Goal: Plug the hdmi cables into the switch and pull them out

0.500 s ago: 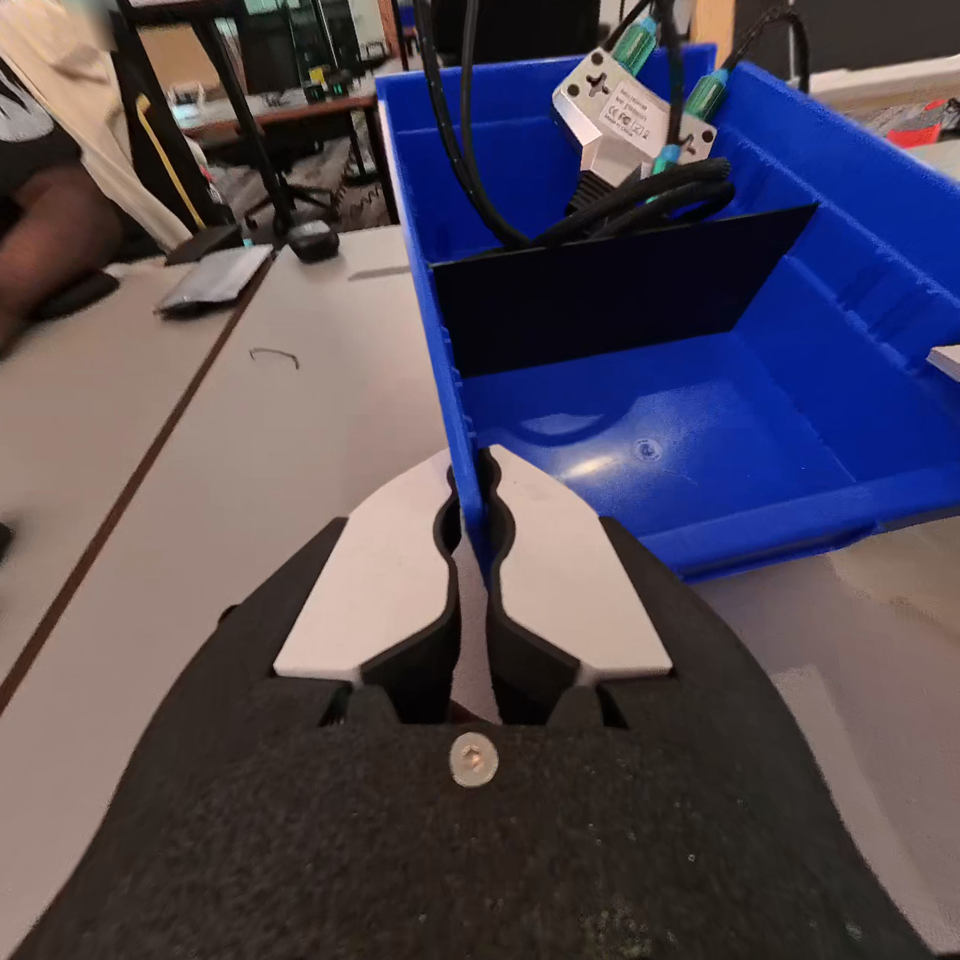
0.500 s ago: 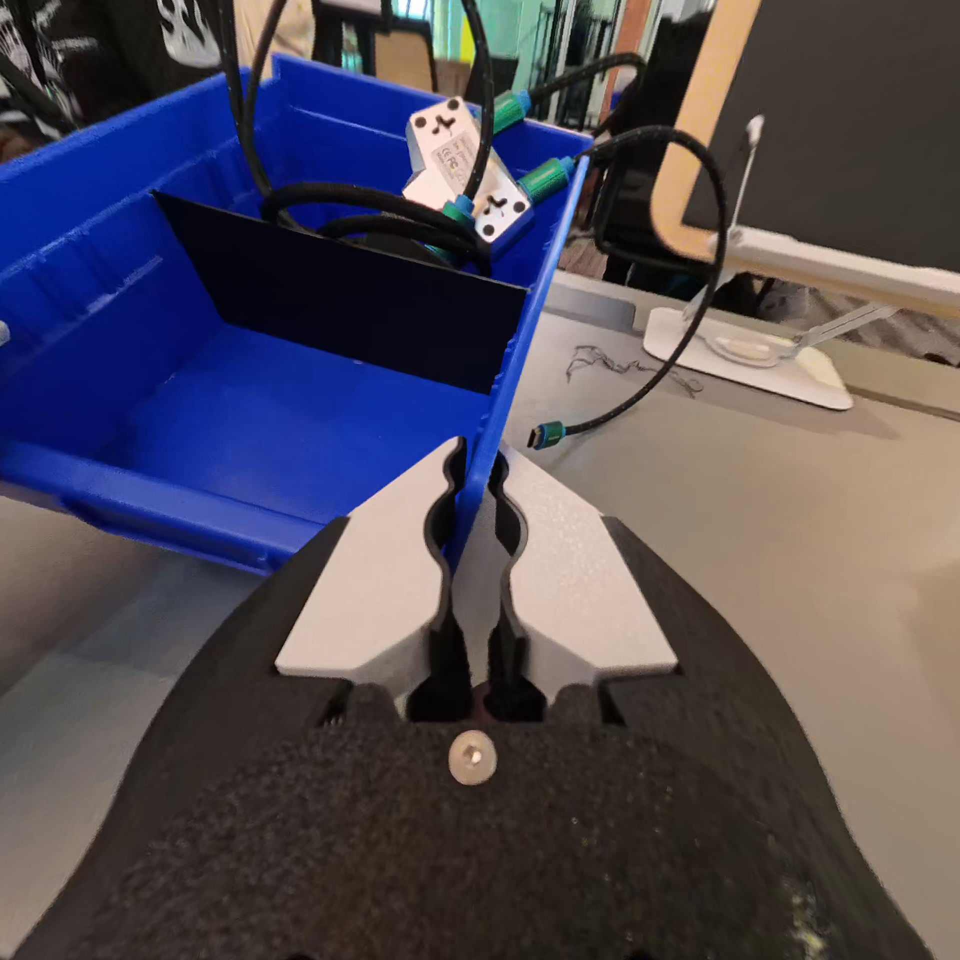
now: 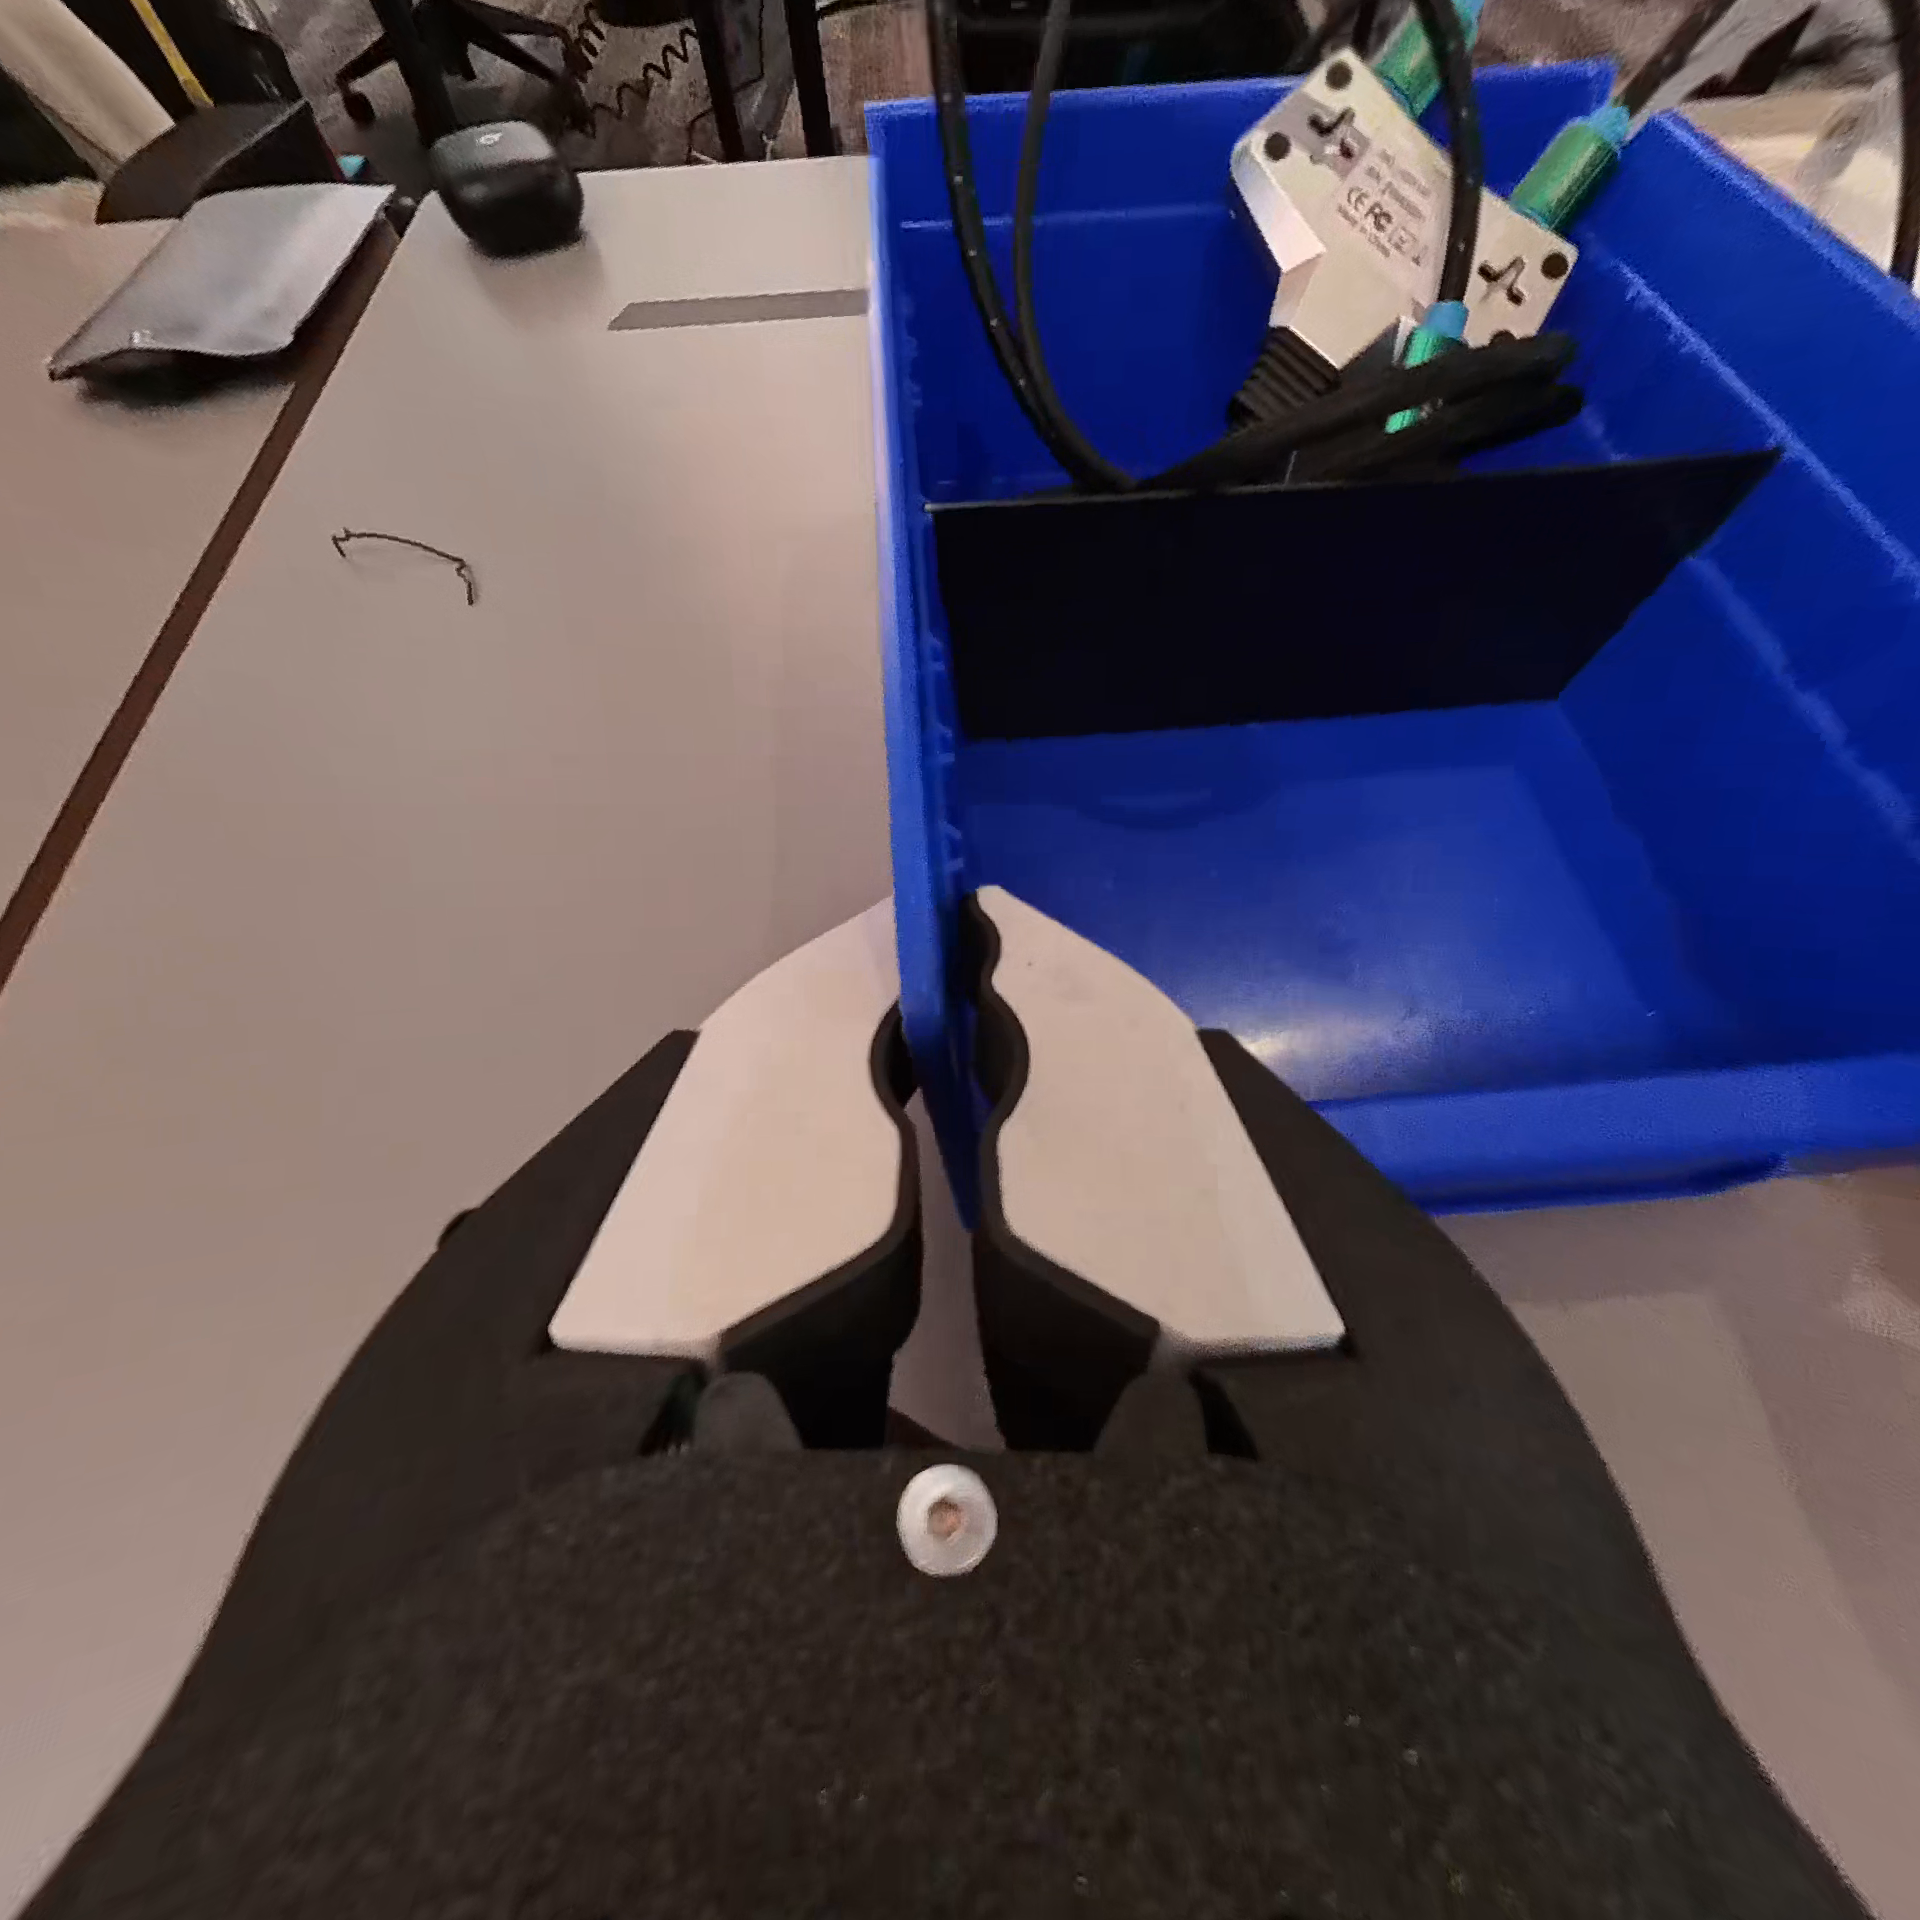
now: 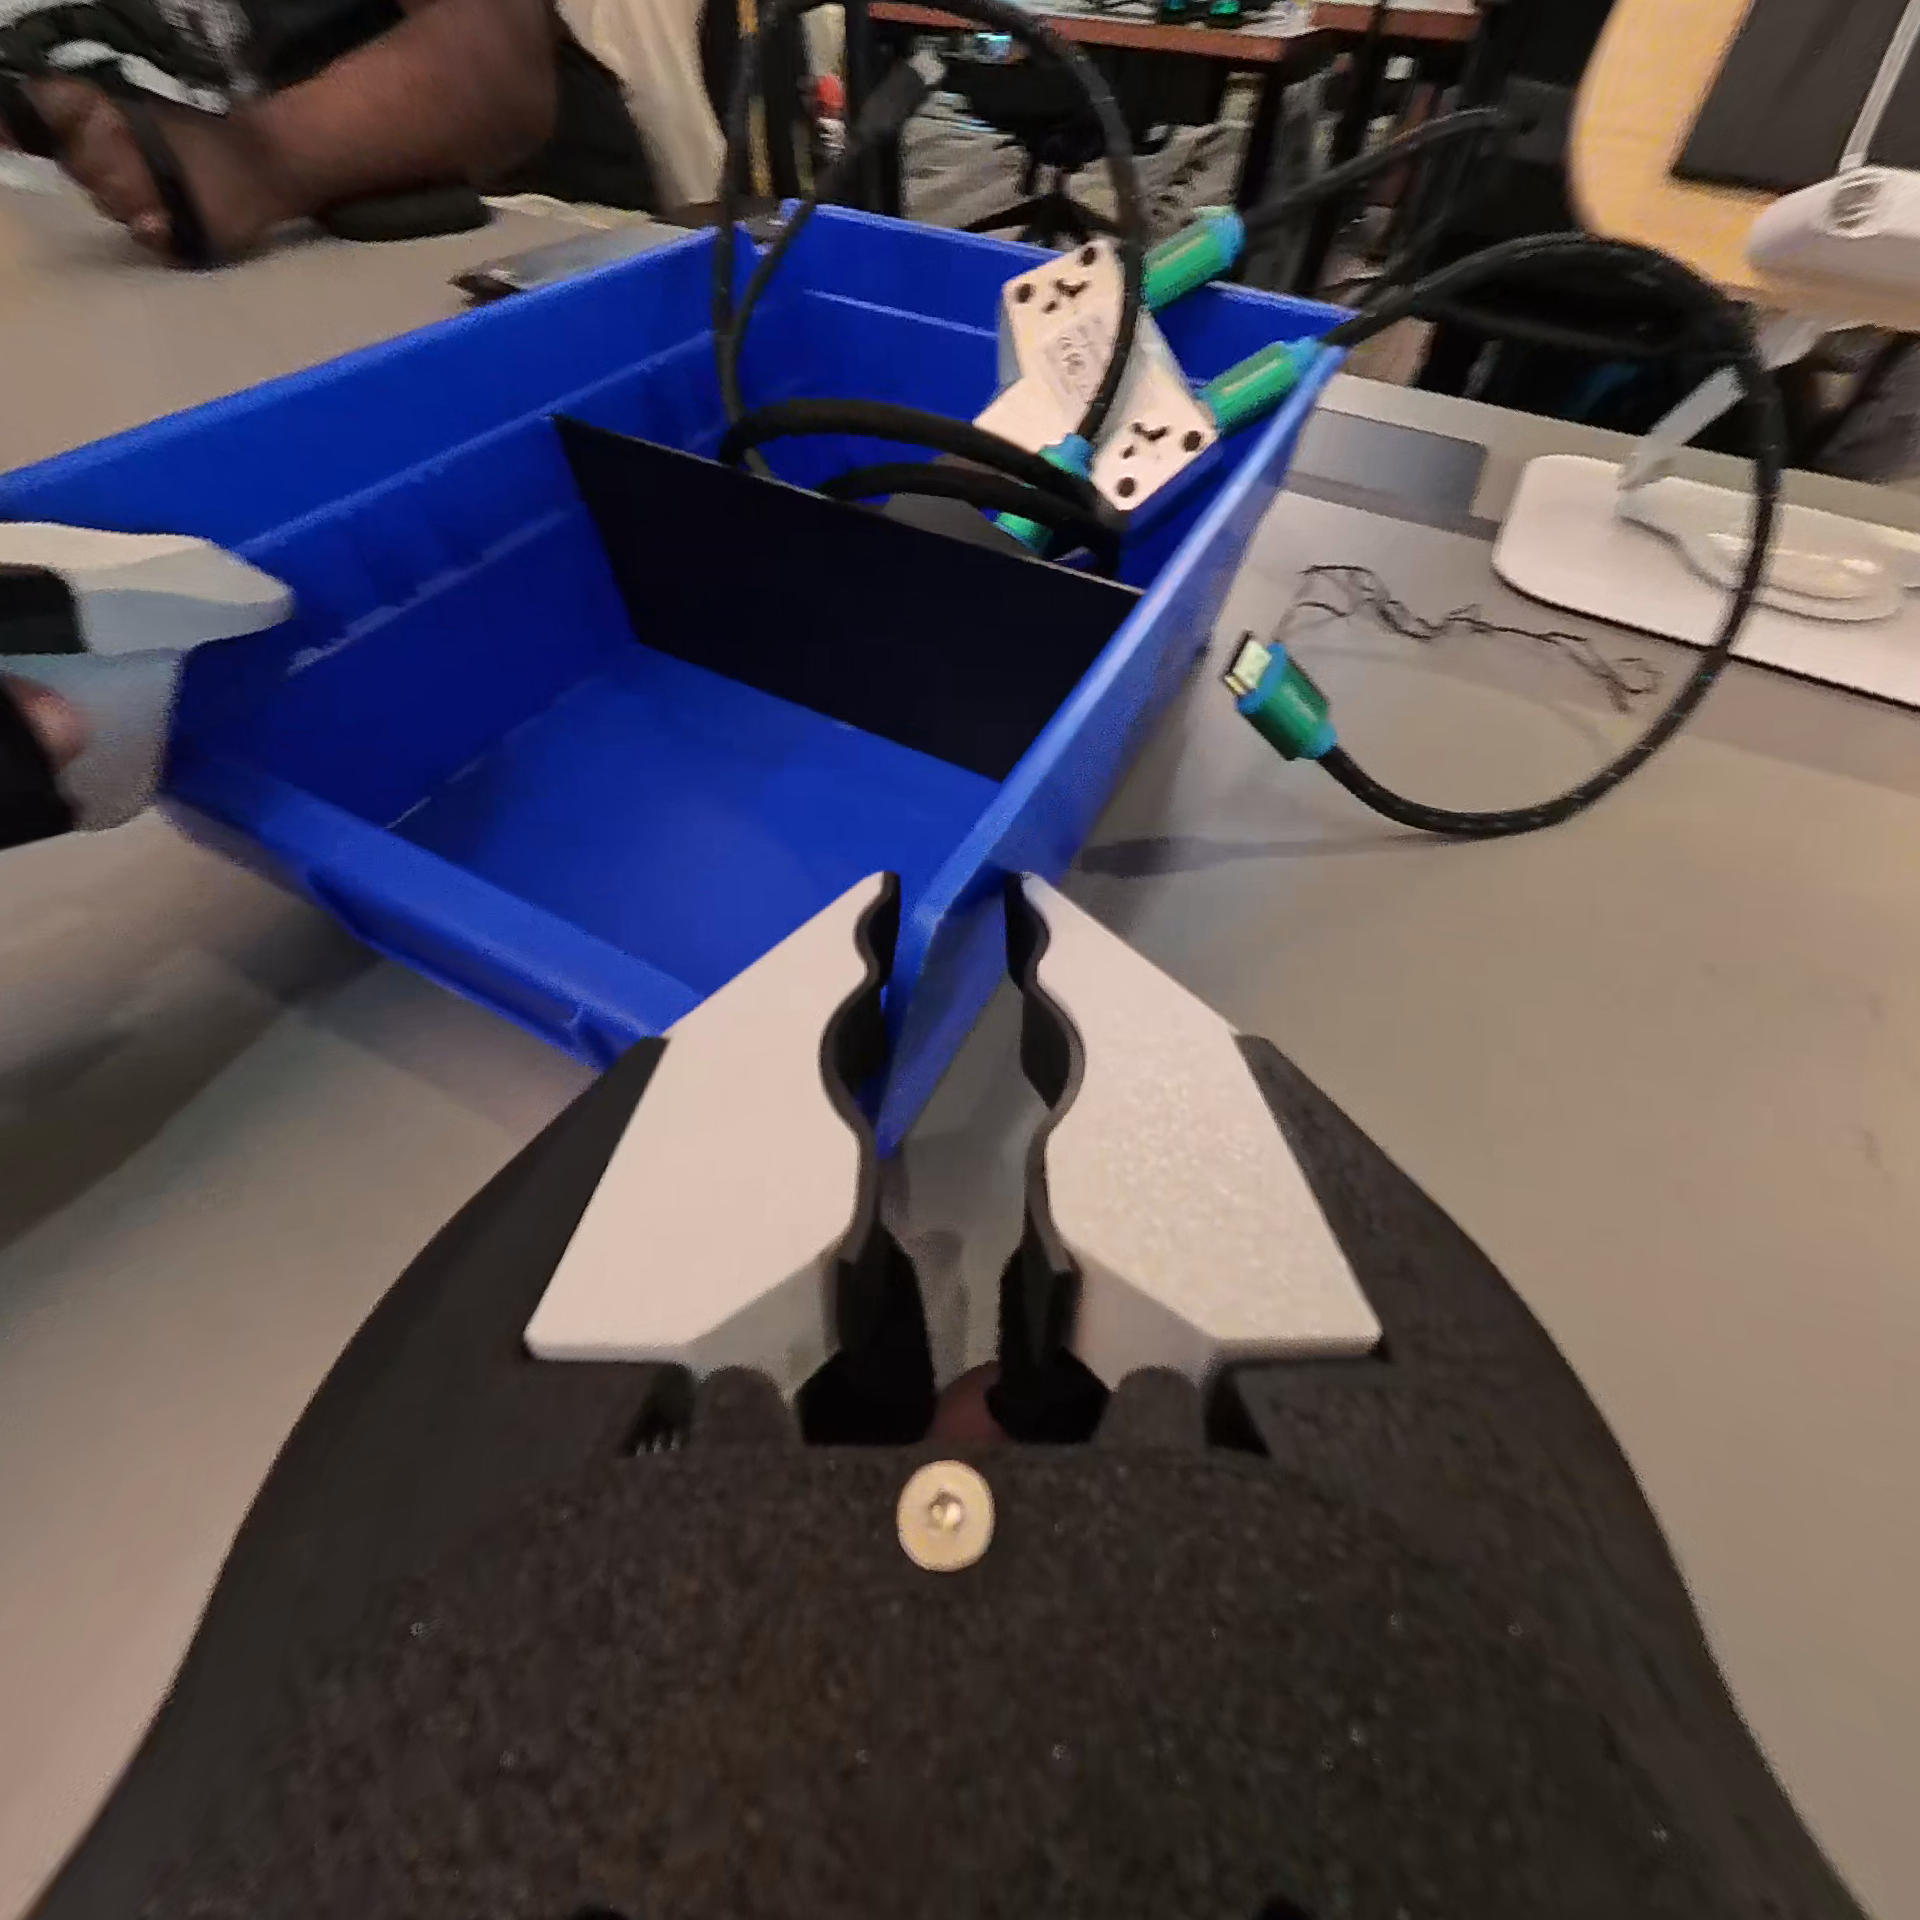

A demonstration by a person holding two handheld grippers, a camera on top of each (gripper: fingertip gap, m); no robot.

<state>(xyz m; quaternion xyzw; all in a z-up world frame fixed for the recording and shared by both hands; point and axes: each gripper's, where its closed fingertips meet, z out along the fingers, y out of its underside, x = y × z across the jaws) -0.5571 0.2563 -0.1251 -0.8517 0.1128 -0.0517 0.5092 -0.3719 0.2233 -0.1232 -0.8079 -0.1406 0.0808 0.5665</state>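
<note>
A silver HDMI switch (image 3: 1392, 239) lies in the back compartment of a blue bin (image 3: 1351, 935), behind a black divider (image 3: 1299, 592). Black cables with green plugs (image 3: 1569, 171) are in its ports. My left gripper (image 3: 935, 914) is shut on the bin's left wall near the front corner. In the right wrist view the switch (image 4: 1091, 353) and bin (image 4: 675, 821) show again. My right gripper (image 4: 951, 883) straddles the bin's right wall, slightly open. One loose green plug (image 4: 1283, 696) hangs just above the table, right of the bin. The left gripper (image 4: 135, 623) shows at the far wall.
A black pouch (image 3: 208, 301), a dark device (image 3: 509, 197) and a bit of wire (image 3: 405, 561) lie on the table left of the bin. A white lamp base (image 4: 1704, 561) and tangled thread (image 4: 1455, 623) are to the right. A person's arm (image 4: 312, 114) rests behind. One gripper's finger ends stand about 20 cm off the other's. The switch (image 4: 1091, 353) lies around 20 cm away from my right fingertips. Look for it in the left wrist view (image 3: 1419, 202) too.
Both grippers and the bin have shifted together; the loose plug now sits nearer in the right wrist view. My right gripper's jaws stand wider apart. The left grip is unchanged.
</note>
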